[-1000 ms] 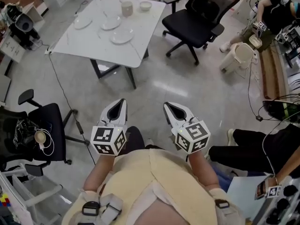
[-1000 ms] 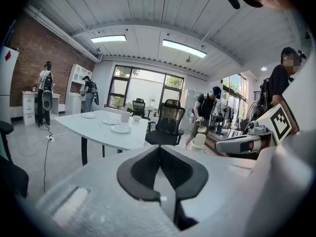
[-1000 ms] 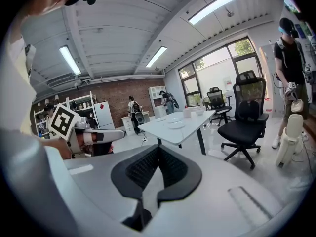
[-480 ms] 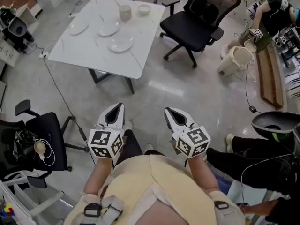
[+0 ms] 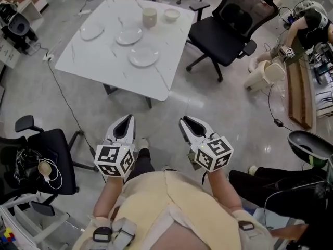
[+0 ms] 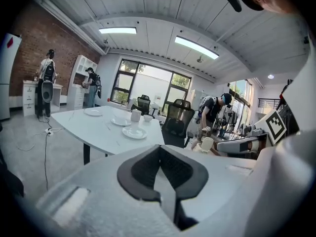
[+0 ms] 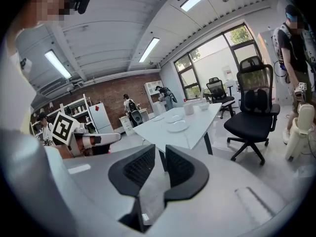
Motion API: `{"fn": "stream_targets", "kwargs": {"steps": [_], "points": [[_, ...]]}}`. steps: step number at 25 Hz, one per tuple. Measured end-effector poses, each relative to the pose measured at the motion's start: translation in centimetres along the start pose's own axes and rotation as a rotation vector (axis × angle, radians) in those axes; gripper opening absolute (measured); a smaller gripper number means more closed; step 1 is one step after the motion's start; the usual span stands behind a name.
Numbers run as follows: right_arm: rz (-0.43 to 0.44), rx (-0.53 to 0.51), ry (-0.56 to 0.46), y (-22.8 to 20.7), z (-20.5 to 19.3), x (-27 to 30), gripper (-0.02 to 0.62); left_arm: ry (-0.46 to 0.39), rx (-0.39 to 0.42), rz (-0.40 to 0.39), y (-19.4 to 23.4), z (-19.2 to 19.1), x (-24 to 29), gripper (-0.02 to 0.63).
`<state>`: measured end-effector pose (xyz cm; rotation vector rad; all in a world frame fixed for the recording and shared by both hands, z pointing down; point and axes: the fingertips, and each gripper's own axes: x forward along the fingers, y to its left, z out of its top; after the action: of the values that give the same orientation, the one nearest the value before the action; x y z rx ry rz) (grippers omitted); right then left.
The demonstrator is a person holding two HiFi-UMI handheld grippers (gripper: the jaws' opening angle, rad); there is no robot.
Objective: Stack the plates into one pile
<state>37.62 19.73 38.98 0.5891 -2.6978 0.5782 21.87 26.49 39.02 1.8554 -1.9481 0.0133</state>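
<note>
Over by the head view first: the stacking has not begun. Three plates point(image 5: 143, 55) lie apart on the white counter point(image 5: 104, 61), well away from the person. The left hand-held gripper point(image 5: 127, 120) and the right hand-held gripper point(image 5: 185, 122) are held out side by side over the floor. Both point toward the counter and a little down. I think the step now is getting to the counter. Next, one gripper must reach a plate's rim.

Left hand-held gripper view: its jaws are clenched tight, with nothing in them. The plates point(image 6: 134, 132) sit far ahead on the counter.

Right hand-held gripper view: its jaws have just been opening. A small gap shows between them, and nothing is in it. The plates point(image 7: 177, 126) lie far ahead here too.
</note>
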Motion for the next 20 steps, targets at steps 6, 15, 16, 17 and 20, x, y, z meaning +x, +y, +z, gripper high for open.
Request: {"fn": "stream_targets", "kwargs": {"steps": [6,15,16,17,20], "points": [[0.018,0.018,0.022,-0.2,1.9,4.2,0.101,0.001,0.023,0.002,3.1,1.6,1.4,-0.008],[0.057,0.069,0.034,0.6,4.6,11.3,0.169,0.022,0.013,0.008,8.8,2.7,2.9,-0.008],[0.061,0.082,0.034,0.7,4.8,12.0,0.17,0.023,0.013,0.006,9.3,2.9,3.2,-0.008],[0.063,0.093,0.036,0.8,5.0,12.8,0.172,0.025,0.013,0.002,9.8,3.1,3.4,-0.008],[0.06,0.115,0.043,1.0,5.5,14.8,0.179,0.038,0.018,-0.017,11.1,3.4,4.1,-0.008]]}}
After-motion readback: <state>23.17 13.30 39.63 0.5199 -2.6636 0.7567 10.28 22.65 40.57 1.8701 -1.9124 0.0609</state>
